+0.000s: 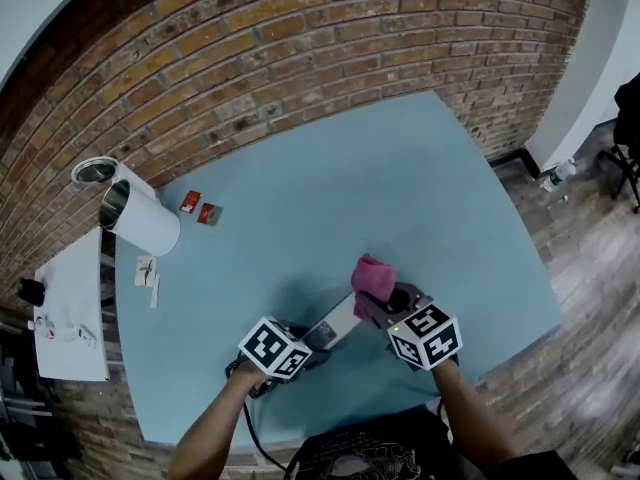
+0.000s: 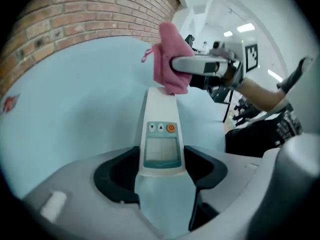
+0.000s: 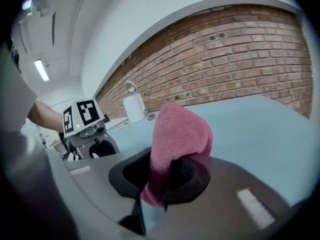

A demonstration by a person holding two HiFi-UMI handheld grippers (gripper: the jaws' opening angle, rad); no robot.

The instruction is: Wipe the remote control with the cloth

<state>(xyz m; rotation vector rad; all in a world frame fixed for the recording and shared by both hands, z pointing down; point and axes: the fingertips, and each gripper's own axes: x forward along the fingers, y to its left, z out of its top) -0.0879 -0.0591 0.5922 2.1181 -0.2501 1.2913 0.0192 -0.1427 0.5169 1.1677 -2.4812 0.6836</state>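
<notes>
A white remote control (image 2: 161, 134) with a small screen, two arrow keys and an orange button is clamped between the jaws of my left gripper (image 2: 161, 176). In the head view the remote (image 1: 334, 322) slants up and to the right above the blue table (image 1: 330, 198), my left gripper (image 1: 300, 343) at its near end. My right gripper (image 3: 167, 181) is shut on a folded pink cloth (image 3: 177, 139). The cloth (image 1: 372, 278) sits at the remote's far tip in the head view; in the left gripper view the cloth (image 2: 170, 59) hangs over that tip. My right gripper (image 1: 385, 303) is just right of the remote.
A white cylinder (image 1: 140, 218) lies on its side at the table's far left, two small red packets (image 1: 199, 208) beside it. A white board (image 1: 72, 308) lies off the left edge. A brick wall (image 1: 300, 38) runs behind the table; wood floor (image 1: 580, 268) lies to the right.
</notes>
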